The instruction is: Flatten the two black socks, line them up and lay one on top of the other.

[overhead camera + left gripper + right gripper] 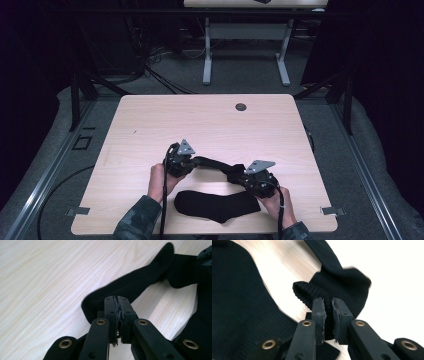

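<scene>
The left gripper (117, 300) has its jaws pinched tight on the toe end of a black sock (135, 285). Only a thin bit of cloth sits between the pads. The right gripper (327, 301) has its jaws squeezed on the ribbed cuff of the same sock, and a thicker fold of cloth fills the gap.

Between the two grippers the sock hangs in a loose line above the table (150, 125). Just below them, nearer the person, a second sock (215, 205) lies flat on the wood.

The job looks like laying the held sock on top of the flat one to make a pair. To do it well, both hands should pull apart a little so the sock goes straight. Then toe should go over toe and cuff over cuff. Both grips should stay tight until the sock rests flat, because the thin toe hold could slip.
</scene>
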